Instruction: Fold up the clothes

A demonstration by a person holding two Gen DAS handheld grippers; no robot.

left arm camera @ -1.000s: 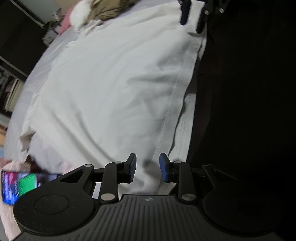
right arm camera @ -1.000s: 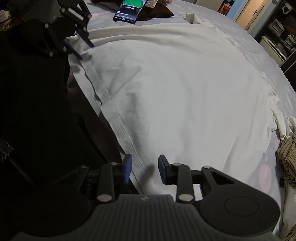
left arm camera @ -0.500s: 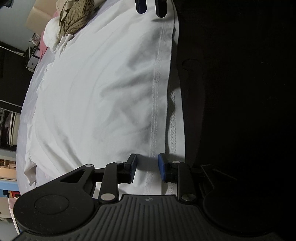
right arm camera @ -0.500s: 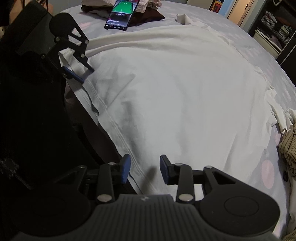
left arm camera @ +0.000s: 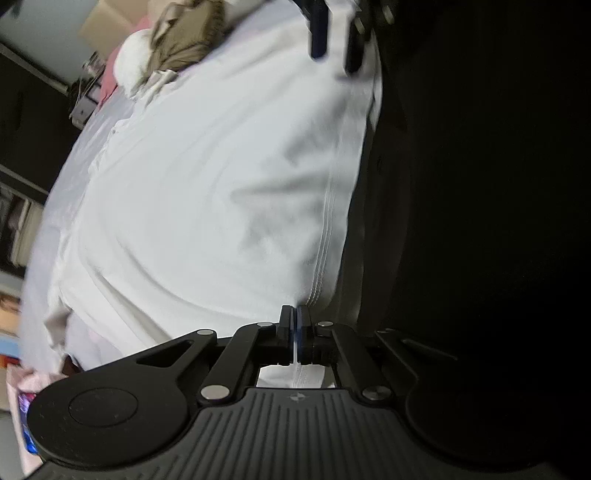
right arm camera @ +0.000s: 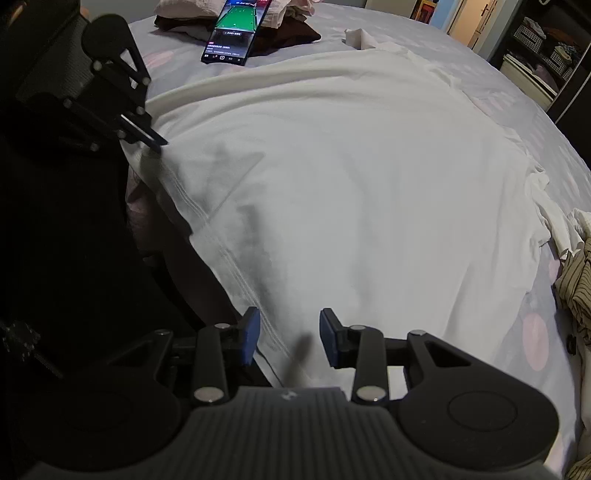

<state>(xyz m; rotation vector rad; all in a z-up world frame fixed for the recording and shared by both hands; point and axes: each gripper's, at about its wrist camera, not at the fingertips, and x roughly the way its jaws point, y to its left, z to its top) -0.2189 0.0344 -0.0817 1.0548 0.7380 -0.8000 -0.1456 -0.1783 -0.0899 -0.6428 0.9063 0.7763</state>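
A white shirt lies spread flat on a pale bed, its stitched hem running along the bed's near edge. The left gripper sits at one end of that hem with its jaws pressed together, a thin fold of hem cloth pinched between the pads; the jaws have just been closing onto it. At the hem's other end the right gripper straddles the cloth with jaws partly open, the hem lying between the pads but not clamped. Beyond the shirt, at the far side from the hem, a lit phone rests on dark folded clothes, and a striped garment is heaped off the shirt's right side. The step in hand appears to be taking hold of both hem corners before folding. To do it well, the right jaws likely need to sink a little and close squarely over the double stitching, catching both layers, while the left keeps its pinch steady. Lifting only once both ends are held should keep the hem straight and the fold even.
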